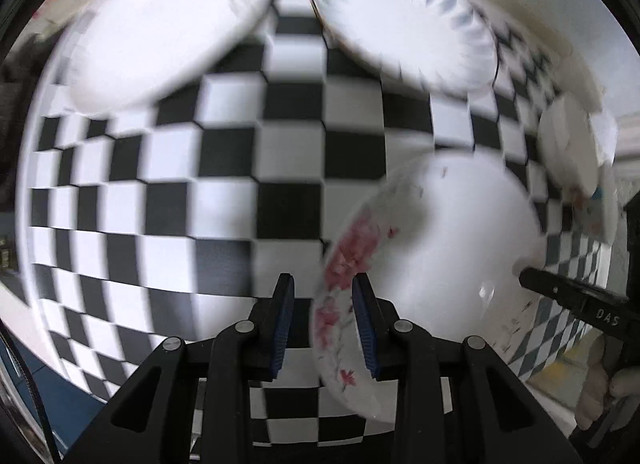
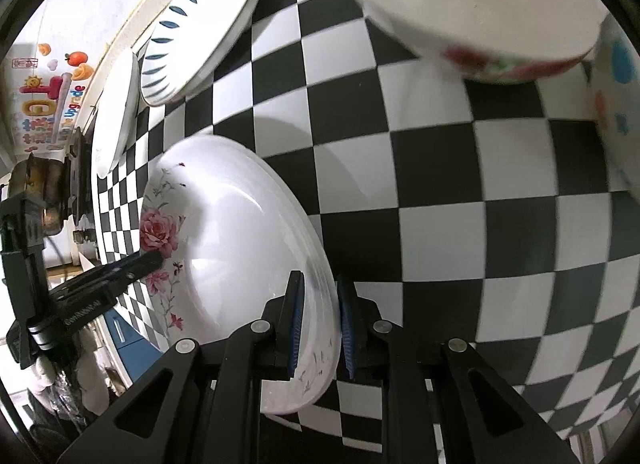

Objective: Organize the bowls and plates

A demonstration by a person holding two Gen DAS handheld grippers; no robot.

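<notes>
Both grippers clamp the rose-patterned plate (image 2: pixel 240 248) by opposite rims above the checkered table (image 2: pixel 440 192) — left gripper (image 1: pixel 322 324) at nine o'clock, right gripper (image 2: pixel 320 324) at six — with the blue-striped plate (image 2: pixel 200 24), plain plate (image 1: pixel 160 32) and floral bowl (image 2: pixel 480 4) apparently not yet stacked.

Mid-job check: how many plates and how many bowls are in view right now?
Plates: 3 (plain white round plate, blue-dash-rimmed white plate, rose-patterned white plate)
Bowls: 2 (red-flowered white bowl, blue-and-orange-spotted white bowl)
Total: 5
</notes>
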